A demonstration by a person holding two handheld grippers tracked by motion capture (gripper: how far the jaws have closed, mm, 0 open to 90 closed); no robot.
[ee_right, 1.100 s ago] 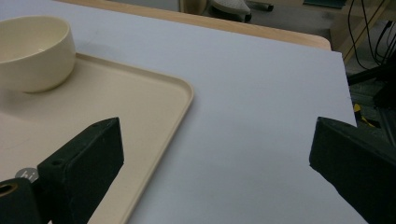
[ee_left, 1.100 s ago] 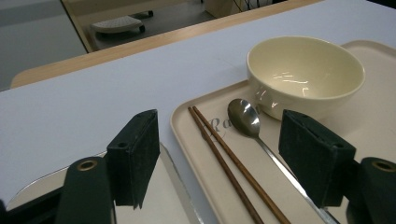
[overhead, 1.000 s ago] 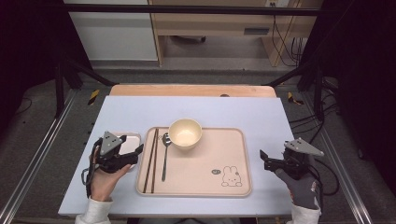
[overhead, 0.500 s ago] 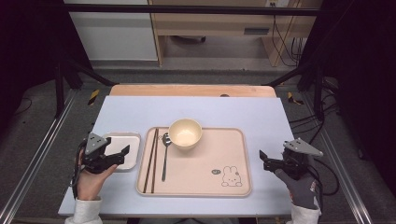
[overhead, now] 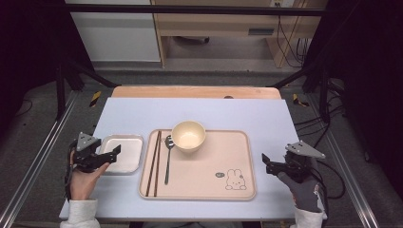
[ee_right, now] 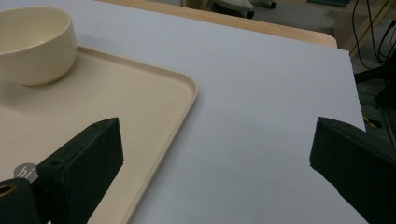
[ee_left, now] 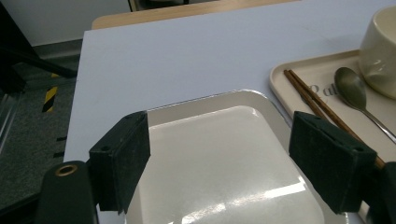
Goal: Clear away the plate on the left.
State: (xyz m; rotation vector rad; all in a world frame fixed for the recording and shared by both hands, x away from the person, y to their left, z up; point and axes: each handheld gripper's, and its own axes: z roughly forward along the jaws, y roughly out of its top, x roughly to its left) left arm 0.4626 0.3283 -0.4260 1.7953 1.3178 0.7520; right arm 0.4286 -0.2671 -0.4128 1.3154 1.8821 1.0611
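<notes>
A white square plate (overhead: 127, 142) lies on the pale blue table (overhead: 199, 114), just left of a beige tray (overhead: 223, 159). My left gripper (overhead: 113, 154) sits at the plate's left edge, pointing right. Its jaws have just been opening and stand wide over the plate (ee_left: 219, 177), pressing on nothing. In the left gripper view the gripper (ee_left: 219, 140) straddles the plate's near part. My right gripper (overhead: 266, 164) rests open on the table to the right of the tray, holding nothing. In its own view the right gripper (ee_right: 217, 135) spans bare table beside the tray (ee_right: 154, 116).
On the tray stand a cream bowl (overhead: 188, 135), a metal spoon (overhead: 168, 159) and dark chopsticks (overhead: 154, 161), with a rabbit print (overhead: 234, 179) near its front right corner. Beyond the table's far wooden edge (overhead: 195, 91) are the floor and dark frame posts.
My left gripper has drawn back to the left, off the white plate, uncovering most of it. The plate stays where it was. The right gripper has not moved.
</notes>
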